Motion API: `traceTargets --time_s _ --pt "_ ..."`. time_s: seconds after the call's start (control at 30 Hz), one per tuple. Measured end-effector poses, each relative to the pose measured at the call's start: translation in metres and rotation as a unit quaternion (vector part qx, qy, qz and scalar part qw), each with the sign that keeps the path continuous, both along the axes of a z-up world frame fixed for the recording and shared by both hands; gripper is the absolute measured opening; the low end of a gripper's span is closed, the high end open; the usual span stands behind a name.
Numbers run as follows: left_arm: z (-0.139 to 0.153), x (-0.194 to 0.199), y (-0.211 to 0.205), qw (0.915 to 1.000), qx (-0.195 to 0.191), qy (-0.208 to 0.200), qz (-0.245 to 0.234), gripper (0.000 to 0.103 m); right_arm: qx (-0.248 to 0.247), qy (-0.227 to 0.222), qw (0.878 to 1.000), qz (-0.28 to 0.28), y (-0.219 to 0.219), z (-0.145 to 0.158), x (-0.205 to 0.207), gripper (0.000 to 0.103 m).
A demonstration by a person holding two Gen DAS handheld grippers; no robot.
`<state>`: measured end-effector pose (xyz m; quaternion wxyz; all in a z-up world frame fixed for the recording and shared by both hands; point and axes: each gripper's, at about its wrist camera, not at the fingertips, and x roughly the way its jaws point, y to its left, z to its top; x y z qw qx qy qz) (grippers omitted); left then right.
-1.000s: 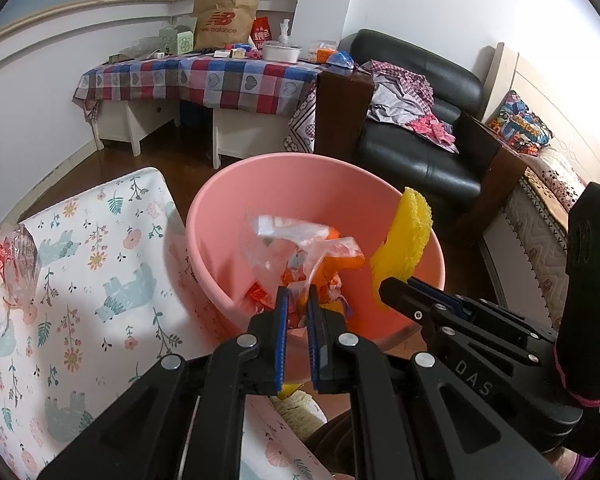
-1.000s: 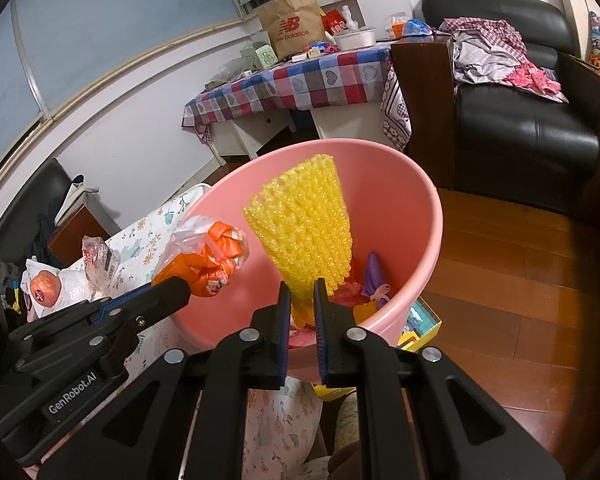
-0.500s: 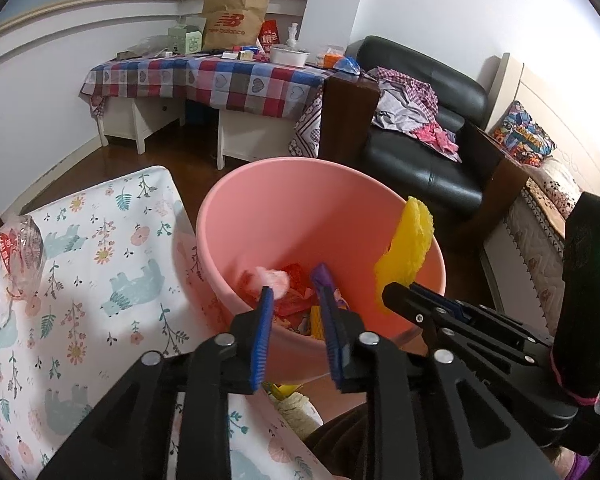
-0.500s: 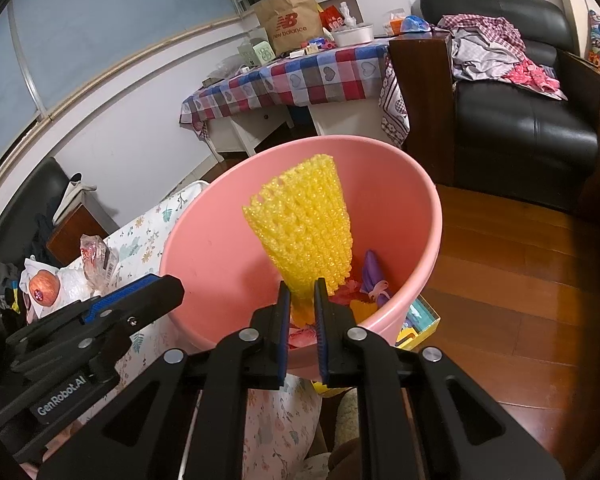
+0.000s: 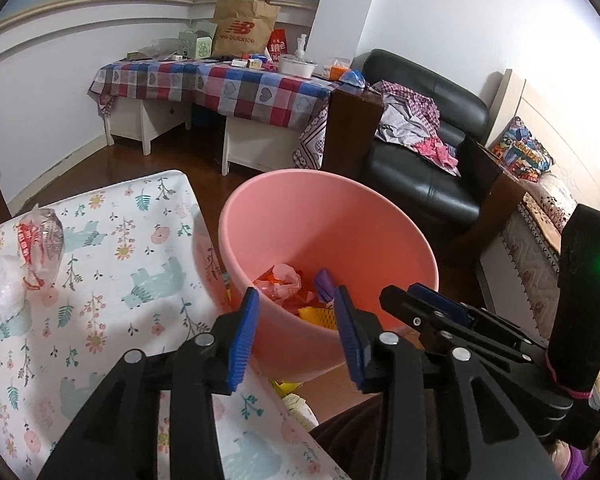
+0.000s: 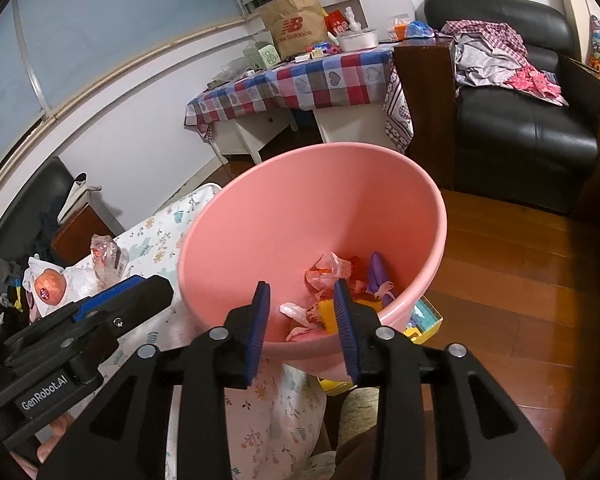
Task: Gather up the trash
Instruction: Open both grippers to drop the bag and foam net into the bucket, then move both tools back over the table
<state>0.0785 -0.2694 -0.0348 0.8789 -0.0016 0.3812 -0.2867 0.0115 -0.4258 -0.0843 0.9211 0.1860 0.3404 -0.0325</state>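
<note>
The left gripper [image 5: 296,316] is spread wide and holds nothing. Its blue pads [image 5: 242,340] hang just over the near rim of the pink bucket [image 5: 284,216]. The right gripper [image 6: 302,314] is spread wide too, and it is empty. It also hangs over the bucket's near rim, close beside the left one.

The trash sits at the bottom of the bucket: a crumpled pink wrapper [image 5: 284,280], a purple piece [image 6: 376,274] and the yellow foam net [image 5: 320,316]. The bucket stands against the edge of the flowered table cloth [image 5: 112,264]. On the cloth, well apart from the bucket, lie a clear bag with red print [image 5: 40,240] and an apple [image 6: 49,288] in white wrapping.

A second ago the left gripper pinched an orange and clear wrapper, and the right one pinched the yellow net, which stood up tall. Now both have let go, and both pieces lie in the bucket.
</note>
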Motion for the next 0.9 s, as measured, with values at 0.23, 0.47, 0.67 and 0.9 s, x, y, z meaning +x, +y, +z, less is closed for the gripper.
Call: traceTargets --time_s 0.23,0.47,0.67,0.9 --pt "0.004 -0.013 0.025 0.9999 -0.001 -0.007 0.014 0.044 0.000 -0.009 1.000 0.022 0.017 0.011 -0.002 0.034" --pt "0.010 -0.022 0.065 0.9989 0.001 -0.017 0.044 0.044 -0.008 -0.012 0.998 0.056 0.051 0.017 -0.002 0.034" --pt "0.012 -0.026 0.113 0.9965 -0.002 -0.018 0.082 0.050 -0.011 -0.012 0.996 0.083 0.080 0.022 0.002 0.034" --pt "0.013 -0.022 0.170 0.9907 -0.008 -0.019 0.134 0.050 -0.007 -0.008 0.993 0.115 0.115 0.024 0.012 0.034"
